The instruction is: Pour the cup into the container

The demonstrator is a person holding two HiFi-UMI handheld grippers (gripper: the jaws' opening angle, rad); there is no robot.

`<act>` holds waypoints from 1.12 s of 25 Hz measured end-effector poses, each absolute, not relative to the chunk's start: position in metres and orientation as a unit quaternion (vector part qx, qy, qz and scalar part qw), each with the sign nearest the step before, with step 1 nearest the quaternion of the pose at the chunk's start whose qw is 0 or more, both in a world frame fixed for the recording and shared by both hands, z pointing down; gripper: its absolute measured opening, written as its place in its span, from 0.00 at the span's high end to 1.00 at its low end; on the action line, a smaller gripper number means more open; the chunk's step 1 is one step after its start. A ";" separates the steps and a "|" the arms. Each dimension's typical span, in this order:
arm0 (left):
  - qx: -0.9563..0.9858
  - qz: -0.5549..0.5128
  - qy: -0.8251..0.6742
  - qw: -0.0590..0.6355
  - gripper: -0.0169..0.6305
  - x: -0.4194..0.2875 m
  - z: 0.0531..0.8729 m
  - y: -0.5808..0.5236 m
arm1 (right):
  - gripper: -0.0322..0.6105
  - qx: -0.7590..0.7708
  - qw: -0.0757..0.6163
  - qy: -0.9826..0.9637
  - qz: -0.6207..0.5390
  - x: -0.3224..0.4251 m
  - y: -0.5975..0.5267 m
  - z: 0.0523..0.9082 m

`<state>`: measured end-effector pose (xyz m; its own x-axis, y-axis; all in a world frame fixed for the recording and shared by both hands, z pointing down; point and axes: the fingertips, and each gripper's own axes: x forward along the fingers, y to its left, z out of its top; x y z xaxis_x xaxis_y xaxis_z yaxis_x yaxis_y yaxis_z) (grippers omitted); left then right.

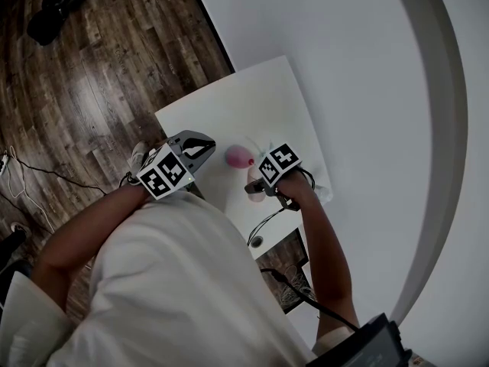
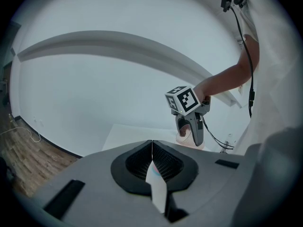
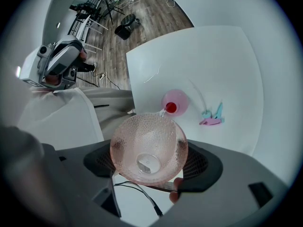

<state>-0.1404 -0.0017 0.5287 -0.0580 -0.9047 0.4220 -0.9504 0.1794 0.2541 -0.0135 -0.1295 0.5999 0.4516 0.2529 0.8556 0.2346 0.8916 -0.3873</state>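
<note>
The right gripper point(image 3: 149, 157) has its jaws spread wide and clamped on the sides of a dimpled pink cup point(image 3: 142, 141), tipped mouth-down so its lip hangs just over the pink container point(image 3: 176, 102), which holds red liquid. The container stands about mid-desk on the white desk point(image 3: 227, 60), near small pink and teal clips point(image 3: 213, 118). The left gripper point(image 2: 151, 148) hangs by the desk's left edge, jaws pressed together on nothing.

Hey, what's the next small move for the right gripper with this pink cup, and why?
Probably tip the pink cup back upright: it looks nearly empty, and only a thin trickle leaves its rim into the pink container below.
</note>
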 end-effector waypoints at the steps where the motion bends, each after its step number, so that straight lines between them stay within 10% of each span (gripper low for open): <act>1: 0.639 0.045 -0.726 0.251 0.96 -0.140 0.529 -0.002 | 0.35 -0.233 0.820 -0.523 0.005 -0.013 -0.129 0.600; 28: 0.641 0.043 -0.724 0.250 0.96 -0.140 0.531 -0.004 | 0.35 -0.233 0.825 -0.516 -0.001 -0.015 -0.132 0.596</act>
<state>-0.1398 -0.0043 0.5307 -0.0525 -0.9075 0.4168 -0.9504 0.1736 0.2582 -0.0149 -0.1318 0.5955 0.4685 0.2390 0.8505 0.2412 0.8915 -0.3834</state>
